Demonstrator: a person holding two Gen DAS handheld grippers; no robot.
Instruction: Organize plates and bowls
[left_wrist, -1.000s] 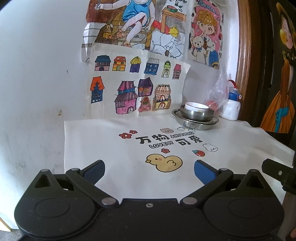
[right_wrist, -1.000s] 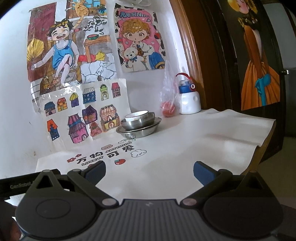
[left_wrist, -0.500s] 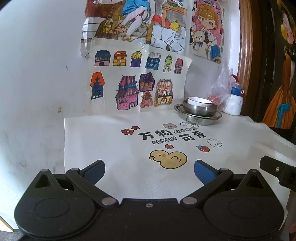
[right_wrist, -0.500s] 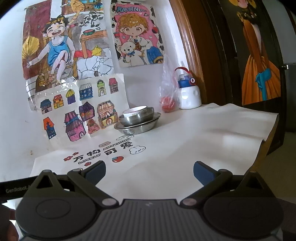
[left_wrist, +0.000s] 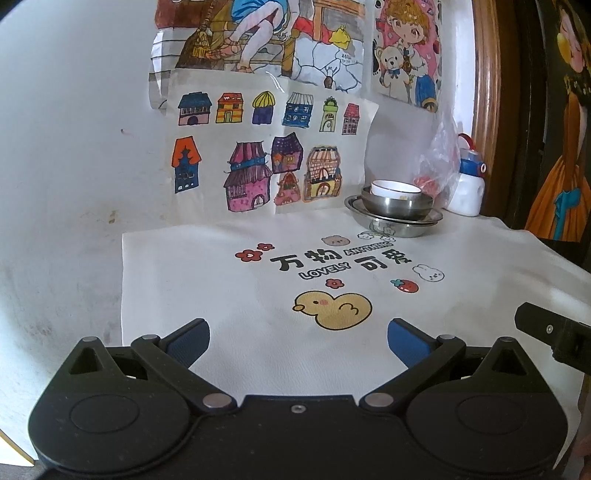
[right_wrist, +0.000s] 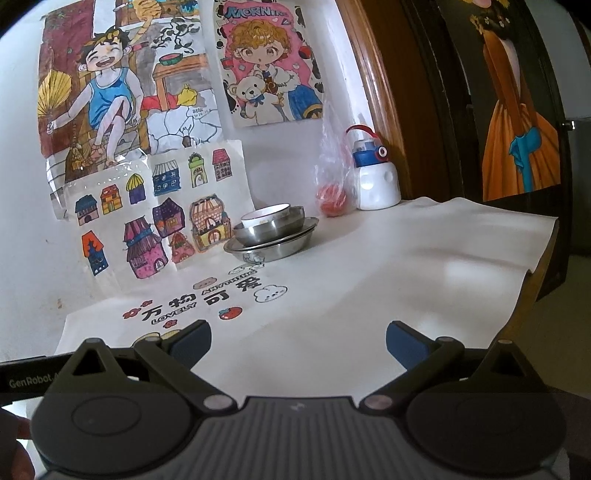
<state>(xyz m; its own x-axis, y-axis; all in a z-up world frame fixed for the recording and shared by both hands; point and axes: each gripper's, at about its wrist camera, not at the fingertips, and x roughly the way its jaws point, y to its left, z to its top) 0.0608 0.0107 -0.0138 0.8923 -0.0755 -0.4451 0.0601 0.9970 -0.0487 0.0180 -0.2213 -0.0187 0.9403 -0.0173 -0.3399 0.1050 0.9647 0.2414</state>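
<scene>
Fingers (left_wrist: 188, 341) spread, empty; white bowl (left_wrist: 395, 188) inside steel bowl (left_wrist: 397, 206).

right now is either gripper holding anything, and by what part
Nothing is held. The left gripper and right gripper are both open and empty, apart from the stacked bowls.

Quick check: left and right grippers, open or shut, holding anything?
Left gripper: open, holding nothing, above the cloth.
Right gripper: open, holding nothing; the stacked bowls sit far ahead.
</scene>
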